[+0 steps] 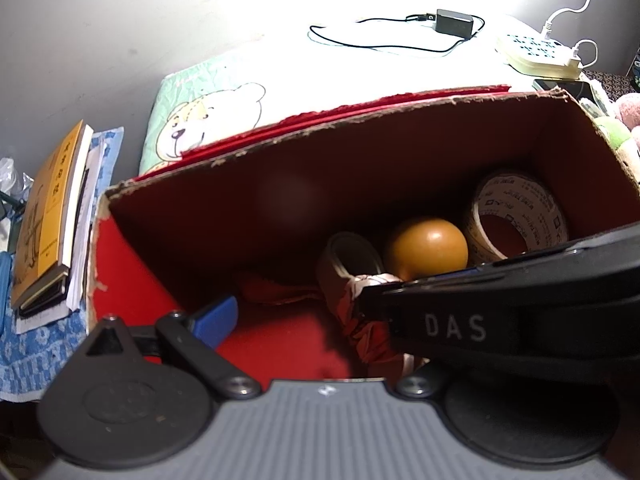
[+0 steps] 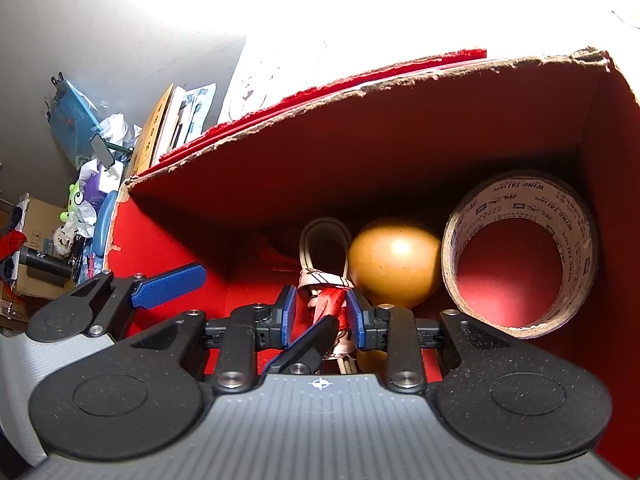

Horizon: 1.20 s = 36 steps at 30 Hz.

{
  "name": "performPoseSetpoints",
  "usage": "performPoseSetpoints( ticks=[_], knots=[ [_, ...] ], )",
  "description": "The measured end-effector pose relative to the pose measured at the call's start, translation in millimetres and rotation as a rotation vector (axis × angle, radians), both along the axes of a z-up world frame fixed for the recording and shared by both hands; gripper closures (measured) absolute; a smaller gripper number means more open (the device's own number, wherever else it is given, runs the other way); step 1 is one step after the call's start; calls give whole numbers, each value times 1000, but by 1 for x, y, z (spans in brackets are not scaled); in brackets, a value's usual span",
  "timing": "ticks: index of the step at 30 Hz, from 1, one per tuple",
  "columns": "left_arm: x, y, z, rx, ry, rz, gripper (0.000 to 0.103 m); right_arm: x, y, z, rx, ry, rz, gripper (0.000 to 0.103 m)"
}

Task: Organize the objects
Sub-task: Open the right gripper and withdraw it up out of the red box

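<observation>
Red-lined cardboard box [image 2: 612, 160] w/ torn brown rim holds everything. Task item = knotted bundle of red and cream ribbon cloth [image 2: 326, 300] w/ a cream loop at its far end. Its long axis runs from the near side toward the back wall, loop end pointing away from the right gripper [image 2: 322, 314]. Looks crumpled, red fabric wrapped by pale striped ribbon, knot about mid-length.

Right gripper: blue pads sit either side of the bundle, close in on it, touching or nearly so; can't tell if it's truly clamped. A dark finger w/ blue face from the left gripper [image 2: 240, 312] crosses just in front.

Left gripper's own jaws stand wide apart: one blue pad [image 1: 216, 320] low at the box's left inner side, the other finger hidden behind the right gripper's black body marked "DAS".

Just right of the bundle, a glossy orange-brown ball [image 2: 394, 262], touching or nearly. Right again, a roll of printed packing tape [image 2: 520, 252] stands on edge in the corner, core facing the cam.

Left wrist view only: yellow-covered book [image 1: 48, 208] on a stack over blue floral cloth, bear-print pillow [image 1: 208, 116], black adapter w/ cable [image 1: 454, 20], white power strip [image 1: 536, 52]. Right wrist view only: tape lettering readable, floor clutter w/ a green toy [image 2: 74, 200].
</observation>
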<state>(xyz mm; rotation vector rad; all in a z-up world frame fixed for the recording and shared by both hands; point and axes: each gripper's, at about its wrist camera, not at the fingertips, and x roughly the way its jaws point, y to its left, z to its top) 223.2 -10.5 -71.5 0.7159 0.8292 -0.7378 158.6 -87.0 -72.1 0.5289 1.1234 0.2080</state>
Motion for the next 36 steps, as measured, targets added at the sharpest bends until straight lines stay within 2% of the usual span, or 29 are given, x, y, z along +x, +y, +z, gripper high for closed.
performPoseSetpoints(
  ticks=[18,21,24,27,36],
  knots=[
    [1,-1,-1,26,-33,48,9,-6,-2,3,32,-68,-10,72],
    [1,2,1,13,-48,66,11,-8,-3,5,41,-109,-1,72],
    [-4,1,5,41,-93,109,12,-16,-1,13,29,-181,19,72],
    [-13,6,17,25,-101,141,12,-22,0,24,-12,-229,32,72],
    [-57,15,53,8,-185,207,13,-57,-16,62,-11,-379,50,72]
  ],
)
